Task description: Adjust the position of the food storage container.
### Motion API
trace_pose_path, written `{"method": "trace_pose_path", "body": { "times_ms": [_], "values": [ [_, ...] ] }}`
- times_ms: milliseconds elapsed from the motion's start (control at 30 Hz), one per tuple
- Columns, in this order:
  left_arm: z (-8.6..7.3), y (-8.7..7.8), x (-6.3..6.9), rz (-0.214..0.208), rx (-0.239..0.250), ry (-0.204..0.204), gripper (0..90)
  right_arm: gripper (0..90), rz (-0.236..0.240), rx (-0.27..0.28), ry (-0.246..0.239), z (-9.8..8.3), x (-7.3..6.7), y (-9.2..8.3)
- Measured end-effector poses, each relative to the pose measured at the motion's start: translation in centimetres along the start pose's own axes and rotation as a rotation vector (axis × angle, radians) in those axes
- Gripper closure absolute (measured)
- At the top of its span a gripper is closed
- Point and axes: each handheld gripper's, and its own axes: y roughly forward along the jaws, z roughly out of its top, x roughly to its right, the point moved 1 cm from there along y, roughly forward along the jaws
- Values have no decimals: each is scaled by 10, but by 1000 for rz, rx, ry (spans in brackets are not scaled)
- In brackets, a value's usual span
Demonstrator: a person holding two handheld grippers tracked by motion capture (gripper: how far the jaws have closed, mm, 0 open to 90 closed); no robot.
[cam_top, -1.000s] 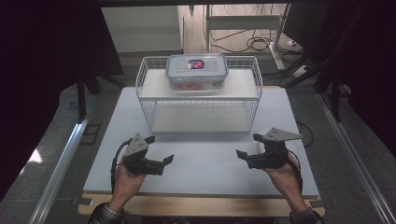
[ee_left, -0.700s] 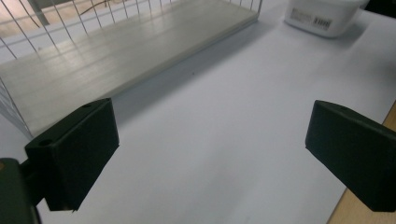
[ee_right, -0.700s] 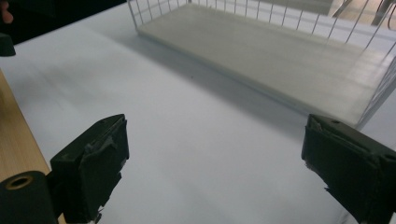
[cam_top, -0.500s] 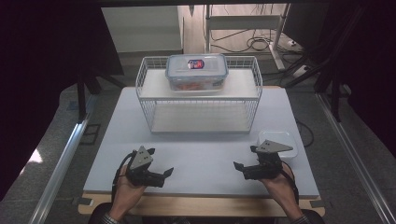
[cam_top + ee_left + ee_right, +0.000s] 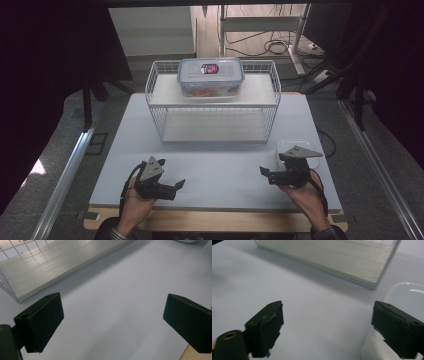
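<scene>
- A small white dish (image 5: 300,149) sat on the counter (image 5: 220,165) near its right edge, just beside the right gripper (image 5: 267,174), untouched as far as could be seen.
- The right gripper's jaws had just been closing a little (nothing lay between them), and it was still released, holding nothing; the dish rim (image 5: 404,297) showed by one jaw.
- The left gripper (image 5: 176,186) was released too, over bare counter at the near left.
- Farther off, a lidded container (image 5: 210,76) rested on top of the wire shelf (image 5: 212,107).
- By my judgement nothing was grasped yet; all handling remained.
</scene>
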Motion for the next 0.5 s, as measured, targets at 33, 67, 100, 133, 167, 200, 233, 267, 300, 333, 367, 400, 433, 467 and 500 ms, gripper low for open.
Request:
{"method": "trace_pose_path", "body": {
  "times_ms": [33, 67, 100, 133, 167, 200, 233, 267, 300, 333, 367, 400, 433, 467, 500],
  "values": [
    [0, 0, 0, 0, -1, 0, 28, 165, -15, 4, 8, 1, 4, -3],
    [0, 1, 0, 0, -3, -2, 28, 191, -25, 4, 13, 1, 6, -4],
    [0, 1, 0, 0, -4, -2, 28, 217, -38, 8, 17, 1, 9, -6],
    [-1, 1, 0, 1, -5, -2, 28, 246, -48, 9, 25, 2, 12, -9],
    [-1, 1, -1, 0, -6, -3, 28, 269, -57, 8, 33, 2, 16, -11],
    [-1, 1, -1, 1, -6, -3, 28, 298, -64, 6, 39, 2, 19, -12],
    [-1, 1, -1, 1, -6, -3, 29, 330, -72, 1, 45, 1, 22, -14],
    [-1, 1, -1, 1, -7, -4, 28, 372, -79, -1, 46, 1, 26, -16],
    [-1, 1, -1, 2, -7, -5, 29, 410, -81, -3, 49, 1, 30, -18],
    [-1, 1, -1, 2, -7, -6, 29, 444, -87, -6, 53, 1, 33, -20],
    [-1, 1, -2, 2, -7, -8, 28, 494, -96, -6, 54, 0, 37, -22],
    [-1, 1, -2, 2, -7, -9, 28, 537, -102, -6, 59, 0, 40, -24],
    [-1, 1, -2, 1, -7, -11, 28, 564, -111, -6, 62, 0, 44, -25],
    [-1, 1, -2, 1, -8, -12, 29, 599, -127, -9, 63, 0, 46, -27],
    [-1, 1, -2, 2, -8, -11, 29, 644, -147, -8, 63, 0, 49, -29]
  ]
}}
